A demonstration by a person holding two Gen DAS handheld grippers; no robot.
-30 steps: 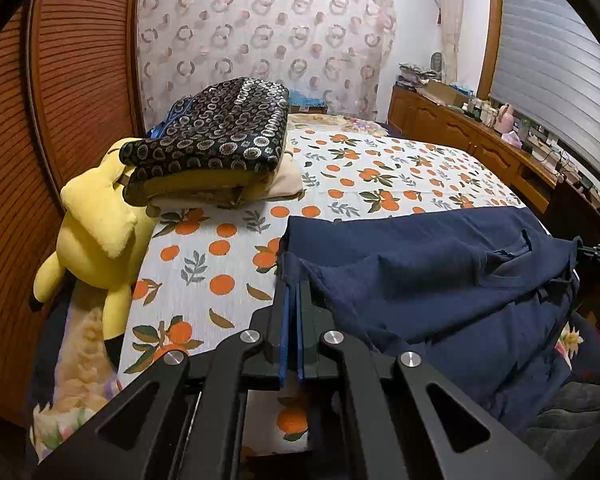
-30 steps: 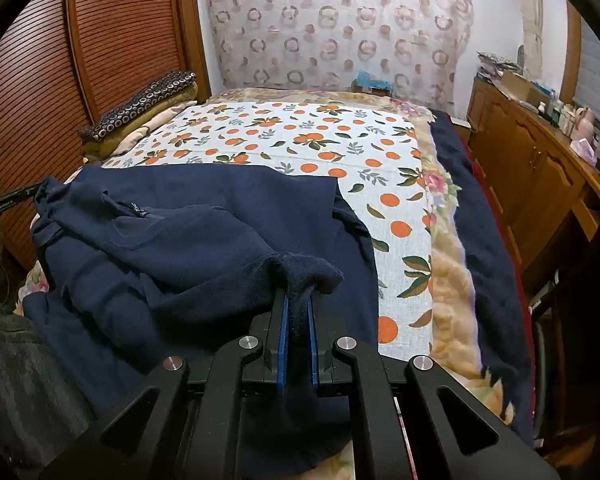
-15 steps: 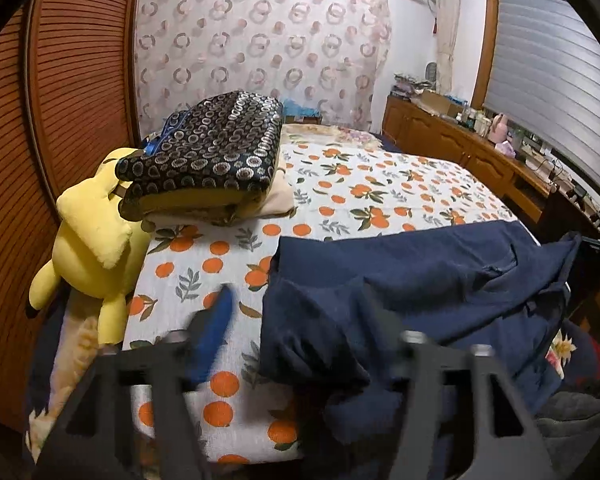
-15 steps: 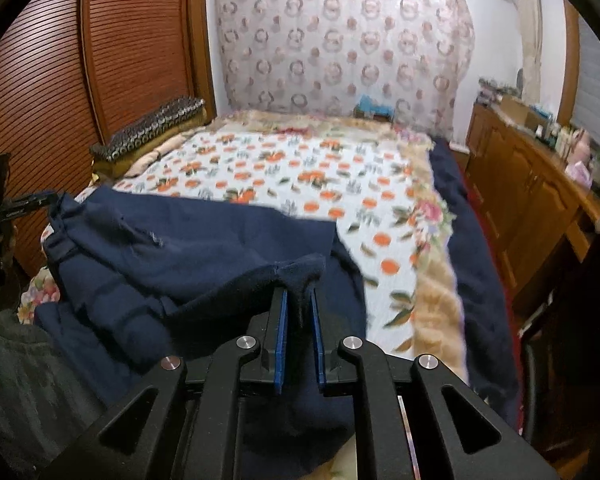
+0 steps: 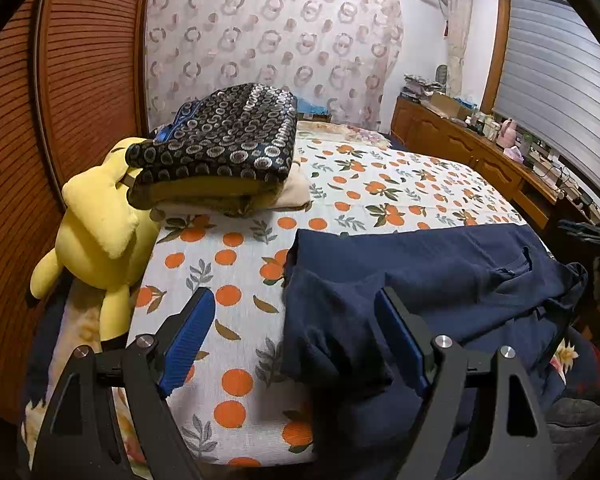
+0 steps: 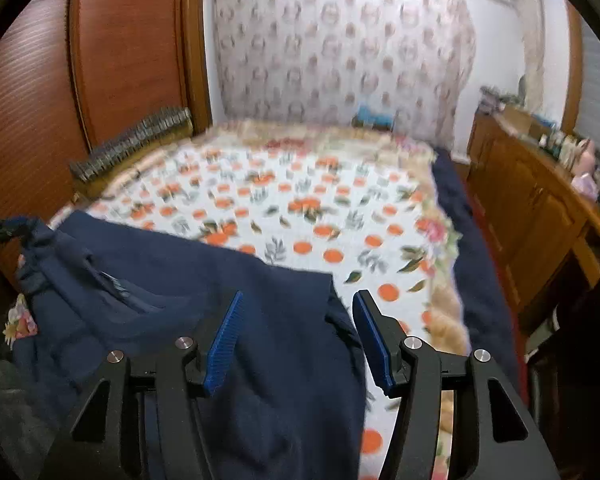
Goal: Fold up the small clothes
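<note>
Both grippers stood apart from the cloth as we looked in. Our left gripper [image 5: 296,320] had its jaws spread wide and opening — blue pads [image 5: 188,336] well apart, nothing pinched. Between them we saw the near left corner of the navy garment [image 5: 420,276] and a strip of the orange-print sheet [image 5: 236,264], but the pads pressed on neither.

Our right gripper [image 6: 298,320] had its jaws opening too, and the navy garment [image 6: 228,280] lay under and between its blue pads [image 6: 224,340], touched by neither as far as we could tell — that view was blurred.

We found the garment spread across the near end of the bed, lying flat on the sheet [image 6: 300,200] with rumpled folds along its near edge. Its straight far edge ran across the bed. In the left view one end bunched up at the right side.

Further up, on the left of the bed, we saw a stack of folded textiles [image 5: 220,152], a dark ring-patterned one on top. A yellow plush toy [image 5: 96,224] leaned just beside that stack, at the bed's edge by the wooden wardrobe [image 5: 80,80]. Behind hung a patterned curtain [image 5: 276,40], and a wooden cabinet [image 5: 472,156] ran along the right.
</note>
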